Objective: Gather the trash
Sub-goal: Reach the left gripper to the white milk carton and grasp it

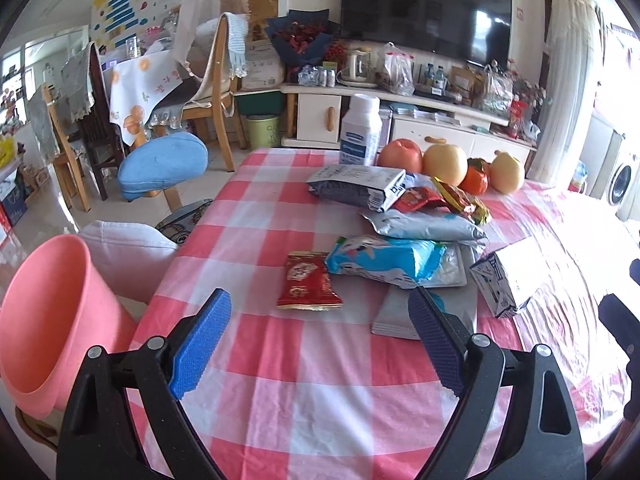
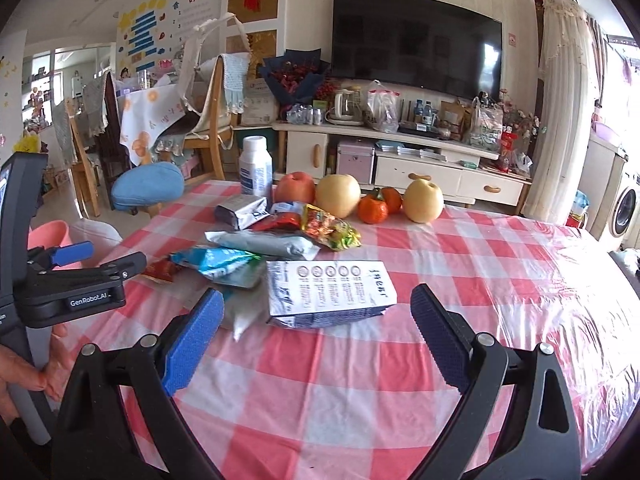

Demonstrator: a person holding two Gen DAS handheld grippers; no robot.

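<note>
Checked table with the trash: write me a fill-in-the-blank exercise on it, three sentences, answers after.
1. The bin beside the table is ____ in colour.
2. The small red wrapper lies nearest the ____ gripper.
3. The right gripper holds ____.

Answers: pink; left; nothing

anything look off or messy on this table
Yes: a jumble of empty wrappers overlaps in a loose pile mid-table, and a carton lies flat on its side, crumpled at one end. The fruit and white bottle behind stand tidy. Nothing looks spilled.
</note>
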